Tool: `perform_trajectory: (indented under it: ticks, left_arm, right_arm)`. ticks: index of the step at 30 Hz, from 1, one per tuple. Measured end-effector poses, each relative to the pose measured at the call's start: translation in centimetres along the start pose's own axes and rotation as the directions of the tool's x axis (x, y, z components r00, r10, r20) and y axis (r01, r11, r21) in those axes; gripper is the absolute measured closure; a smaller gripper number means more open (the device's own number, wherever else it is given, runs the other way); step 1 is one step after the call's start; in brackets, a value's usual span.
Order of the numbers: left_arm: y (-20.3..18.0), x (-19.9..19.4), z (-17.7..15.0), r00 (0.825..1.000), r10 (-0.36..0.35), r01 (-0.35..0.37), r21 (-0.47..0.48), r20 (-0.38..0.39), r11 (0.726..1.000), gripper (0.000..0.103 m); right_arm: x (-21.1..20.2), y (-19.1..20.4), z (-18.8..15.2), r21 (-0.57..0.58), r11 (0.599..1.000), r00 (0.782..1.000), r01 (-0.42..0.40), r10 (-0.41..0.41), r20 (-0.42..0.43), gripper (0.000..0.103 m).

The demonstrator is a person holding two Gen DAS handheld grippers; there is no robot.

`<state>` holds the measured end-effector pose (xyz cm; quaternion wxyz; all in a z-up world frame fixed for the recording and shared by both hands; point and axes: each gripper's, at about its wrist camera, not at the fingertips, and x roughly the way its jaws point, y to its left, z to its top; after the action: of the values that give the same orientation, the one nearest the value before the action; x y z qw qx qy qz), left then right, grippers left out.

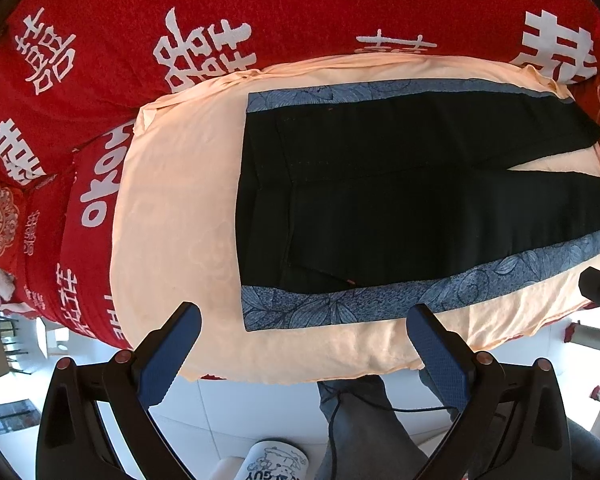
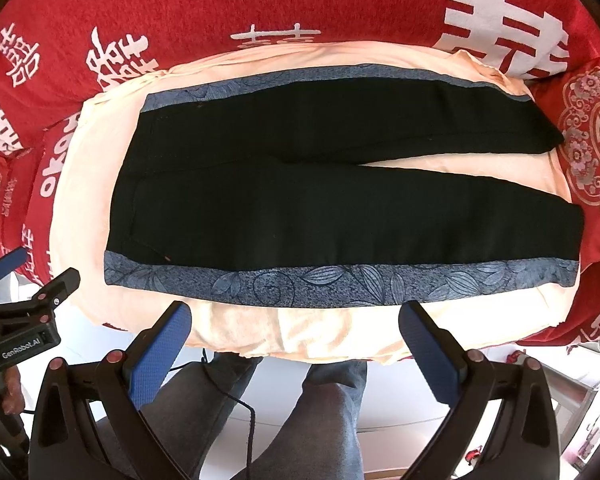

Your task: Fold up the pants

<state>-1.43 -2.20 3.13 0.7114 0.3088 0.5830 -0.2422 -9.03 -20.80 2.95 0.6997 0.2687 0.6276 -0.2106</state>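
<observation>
Trouble, as I judge it, comes from pinching too deep: the pants (image 2: 340, 208) lie flat on a loose peach cloth (image 2: 236, 332) over a red patterned cover (image 2: 300, 4), so a low grab could drag that cloth up into the fold. Legs splay apart toward 3 o'clock, so an uneven lift may skew them. Right claw (image 2: 296, 312) hangs wide open, empty, the blue floral side stripe (image 2: 340, 284) just beyond at 12 o'clock. Left claw (image 1: 304, 316) gapes empty too, waistband end at 12 o'clock.
</observation>
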Motion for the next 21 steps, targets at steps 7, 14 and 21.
perform_trajectory:
  ticks: [7,14,21]
  left_arm:
    - [-1.1,-1.1,0.1,1.000,0.025,-0.024,-0.038,0.005,0.999,0.000]
    - [-2.3,-2.3,-0.5,0.999,0.041,-0.041,-0.141,0.001,0.989,0.000]
    - [-2.2,-1.8,-2.3,0.999,-0.006,-0.005,-0.290,-0.038,0.957,0.000]
  right_arm:
    - [-0.4,-1.2,0.7,-0.020,0.999,0.999,-0.029,0.029,0.013,0.000]
    - [-1.0,-2.7,1.0,-0.079,0.995,0.998,-0.067,0.068,0.009,0.000]
    - [-0.3,-5.4,0.4,-0.100,0.980,0.985,-0.171,0.170,-0.023,0.000]
